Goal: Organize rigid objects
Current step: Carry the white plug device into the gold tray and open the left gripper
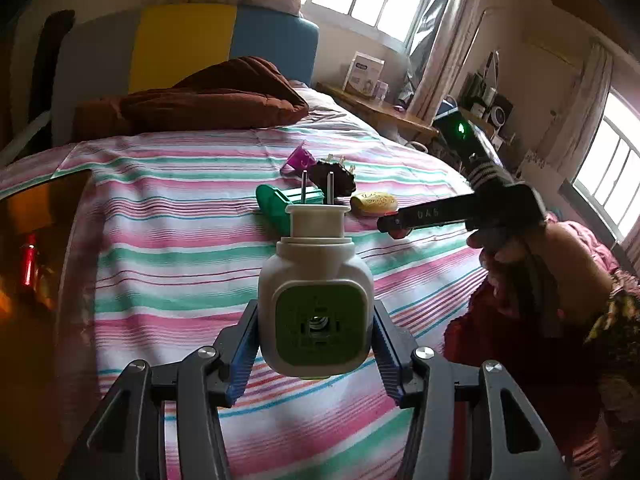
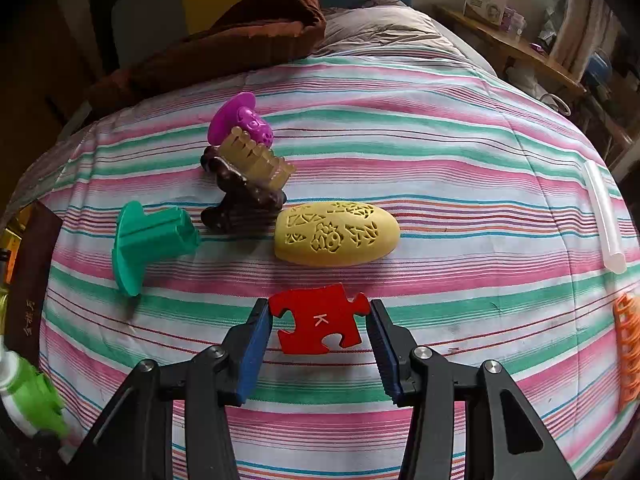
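Observation:
My left gripper (image 1: 314,340) is shut on a white plug-in device with a green face (image 1: 316,292), held above the striped bedsheet (image 1: 168,248) with its two metal prongs pointing away. My right gripper (image 2: 318,320) is shut on a red puzzle piece marked K (image 2: 320,322), just above the sheet. From the left wrist view the right gripper (image 1: 394,226) shows at right in a person's hand, with the red piece (image 1: 398,233) at its tip. Beyond lie a yellow patterned oval (image 2: 336,234), a green mould (image 2: 152,240), a brown hair claw (image 2: 240,204), a beige comb (image 2: 256,160) and a purple mould (image 2: 240,120).
A brown cushion (image 2: 248,36) lies at the head of the bed. A clear tube (image 2: 604,216) and an orange piece (image 2: 628,352) sit at the sheet's right edge. A green and white bottle (image 2: 28,392) is at lower left. A wooden shelf (image 2: 508,44) runs along the far right.

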